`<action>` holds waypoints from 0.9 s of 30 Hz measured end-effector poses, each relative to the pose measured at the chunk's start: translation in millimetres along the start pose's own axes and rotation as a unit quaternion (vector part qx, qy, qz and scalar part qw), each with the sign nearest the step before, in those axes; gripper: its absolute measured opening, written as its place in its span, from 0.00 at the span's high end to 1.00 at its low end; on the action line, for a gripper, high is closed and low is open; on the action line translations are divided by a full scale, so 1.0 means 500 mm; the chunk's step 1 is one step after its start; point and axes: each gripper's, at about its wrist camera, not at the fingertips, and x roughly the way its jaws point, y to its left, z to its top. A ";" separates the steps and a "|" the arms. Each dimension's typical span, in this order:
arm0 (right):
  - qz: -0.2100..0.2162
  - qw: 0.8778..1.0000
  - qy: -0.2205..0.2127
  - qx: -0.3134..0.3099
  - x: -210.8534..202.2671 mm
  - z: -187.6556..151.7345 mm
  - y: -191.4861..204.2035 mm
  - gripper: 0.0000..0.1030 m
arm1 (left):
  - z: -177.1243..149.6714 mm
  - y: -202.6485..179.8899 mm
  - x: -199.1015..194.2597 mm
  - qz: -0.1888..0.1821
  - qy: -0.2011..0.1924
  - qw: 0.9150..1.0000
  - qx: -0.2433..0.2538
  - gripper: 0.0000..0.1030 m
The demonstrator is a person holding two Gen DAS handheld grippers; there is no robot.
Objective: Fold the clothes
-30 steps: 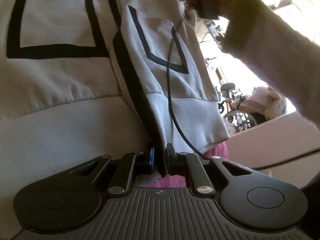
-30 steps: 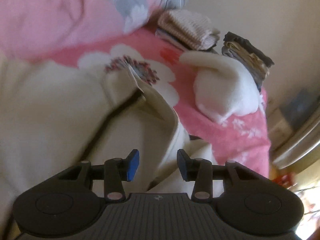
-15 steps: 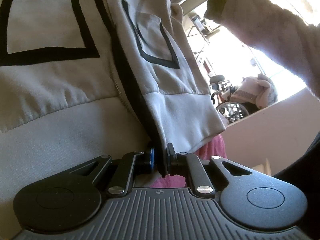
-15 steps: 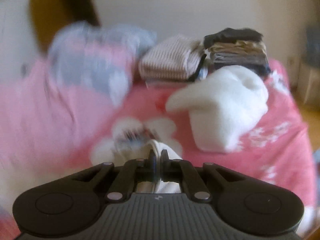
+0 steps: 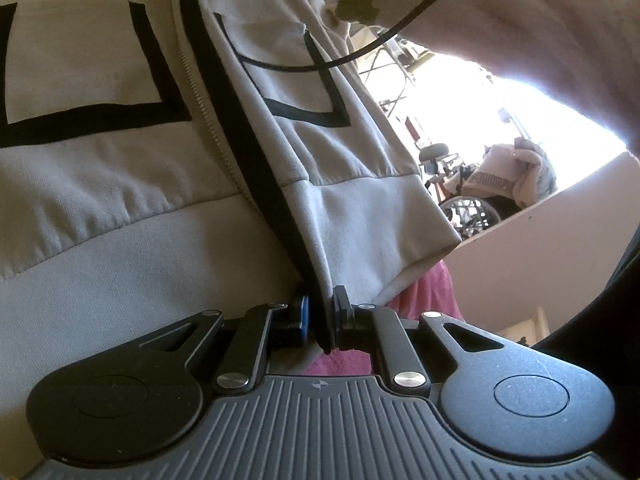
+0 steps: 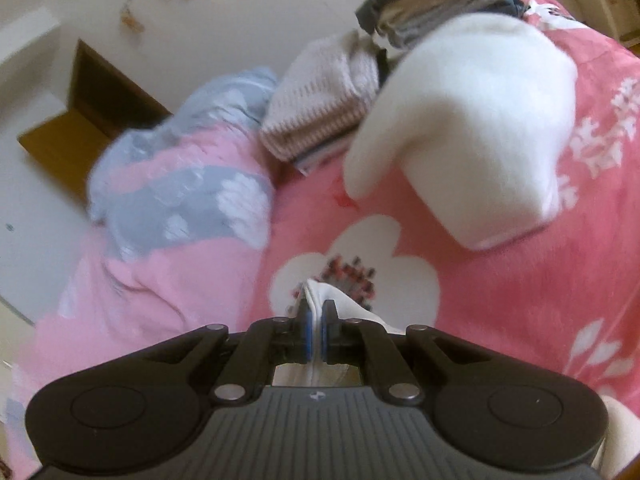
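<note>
My left claw (image 5: 320,320) is clamped on the black-edged hem of the jacket (image 5: 120,200), which hangs up in front of it with its zip open. My right claw (image 6: 314,330) is pinched on a white corner of the jacket (image 6: 320,300), above the pink bed (image 6: 500,300). Beyond lie a white fleece (image 6: 480,120) and folded stacks (image 6: 320,108).

The right gripper (image 6: 314,330), open a second ago over the cream jacket (image 6: 320,304), closed on a fold of its cloth and swung across the pink bedspread (image 6: 500,300), rolling as it went. In the left view, the sleeve (image 5: 500,12) rose toward the top edge.
</note>
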 end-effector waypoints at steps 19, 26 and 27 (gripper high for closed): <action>-0.065 0.993 -0.098 0.019 -0.124 -0.029 0.051 0.96 | -0.002 0.011 -0.010 -0.013 -0.010 1.000 -0.015 0.90; -0.010 0.996 -0.013 0.091 -0.113 -0.033 0.039 0.95 | -0.001 0.015 -0.013 -0.018 -0.012 1.000 -0.017 0.90; -0.011 0.997 -0.010 0.081 -0.107 -0.034 0.044 0.95 | -0.001 0.015 -0.014 -0.018 -0.012 1.000 -0.017 0.90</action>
